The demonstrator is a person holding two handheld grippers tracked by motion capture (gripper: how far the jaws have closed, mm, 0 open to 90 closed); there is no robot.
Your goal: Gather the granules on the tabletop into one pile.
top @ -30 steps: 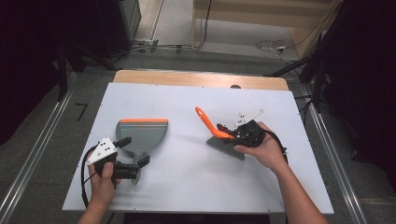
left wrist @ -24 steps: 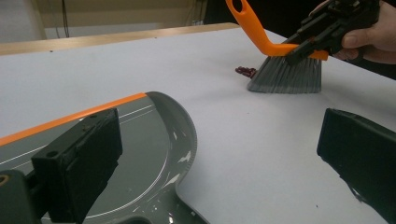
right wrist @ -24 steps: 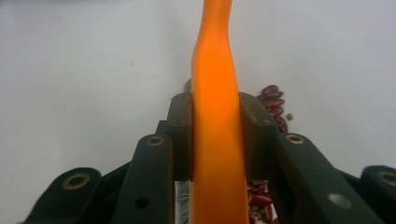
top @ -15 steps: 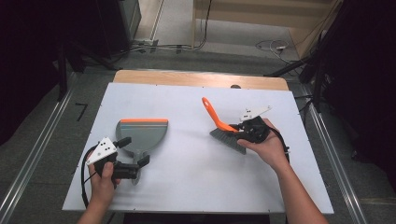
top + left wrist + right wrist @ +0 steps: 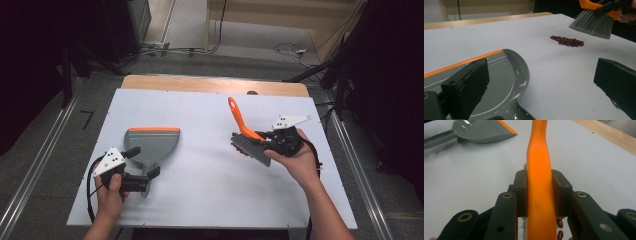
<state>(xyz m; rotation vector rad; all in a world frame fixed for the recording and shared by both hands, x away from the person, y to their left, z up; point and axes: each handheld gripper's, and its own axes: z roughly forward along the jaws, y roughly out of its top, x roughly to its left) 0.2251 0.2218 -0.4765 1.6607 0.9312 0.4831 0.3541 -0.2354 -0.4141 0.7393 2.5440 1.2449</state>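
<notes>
Bench (image 5: 210, 110): white, bare at centre. Dustpan (image 5: 151, 145): flat, unmoved; your left gripper (image 5: 142, 167) straddles its handle, fingers wide. Brush (image 5: 248, 141): clamped by your right gripper (image 5: 539, 192), raised and swung rightward since a second ago, poised to sweep. Beans (image 5: 567, 41): a clear heap in the left gripper view, half hidden from above.

On the table (image 5: 200, 110), the dustpan (image 5: 152, 144) lies toward the left edge, its handle pointing to the near edge. The beans (image 5: 567, 41) lie toward the right edge, beneath the raised brush (image 5: 248, 137).
</notes>
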